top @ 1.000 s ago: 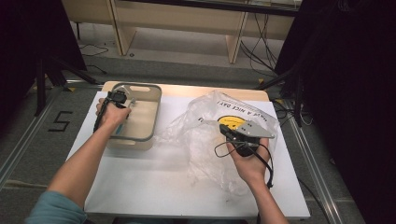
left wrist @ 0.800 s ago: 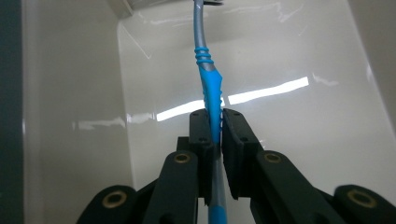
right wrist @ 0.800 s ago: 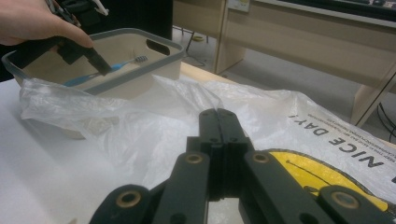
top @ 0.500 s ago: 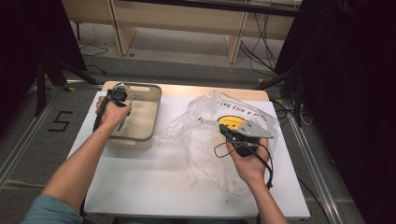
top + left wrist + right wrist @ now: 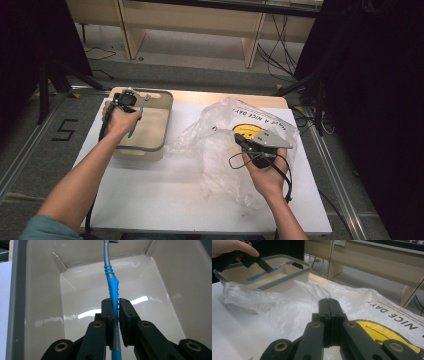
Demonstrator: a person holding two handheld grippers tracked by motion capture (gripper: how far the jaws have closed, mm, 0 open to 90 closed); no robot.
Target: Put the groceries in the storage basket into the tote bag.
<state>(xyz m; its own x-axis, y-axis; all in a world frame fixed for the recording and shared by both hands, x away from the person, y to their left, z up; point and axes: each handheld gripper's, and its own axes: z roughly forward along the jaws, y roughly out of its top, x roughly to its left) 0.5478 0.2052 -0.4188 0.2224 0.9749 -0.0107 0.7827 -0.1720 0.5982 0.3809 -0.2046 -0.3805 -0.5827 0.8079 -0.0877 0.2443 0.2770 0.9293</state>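
Jaws, left: the left gripper (image 5: 114, 312) has its two black jaws closed tight on the blue and grey plastic toothbrush (image 5: 112, 287), pinching the blue handle partway along its length.
Toothbrush: it runs straight out from between the pads, the blue grip giving way to a ribbed band and then a grey neck; the head is cut off at the top edge of the left gripper view. In the right gripper view the same toothbrush (image 5: 262, 272) hangs tilted over the tub, bristle end higher, blue tail lower. In the high view it (image 5: 136, 120) lies slanted in the air above the tub.
Tub: a beige rectangular plastic tub with a grey rim (image 5: 167, 112) stands on the left part of the table, below the brush; its glossy floor (image 5: 82, 302) looks bare under the jaws.
Jaws, right: the right gripper (image 5: 328, 303) has its jaws pressed flat together with nothing between them.
Bag: a crumpled clear plastic bag with a yellow smiley face and black lettering (image 5: 367, 307) lies under and ahead of the right gripper; in the high view the bag (image 5: 215, 145) spreads over the right half of the table, just beside the tub.
Table: a white-topped table (image 5: 165, 200) carries both tub and bag.
Hands: the left hand (image 5: 120, 120) holds its gripper over the tub; the right hand (image 5: 265, 172) holds its gripper (image 5: 239, 140) over the bag.
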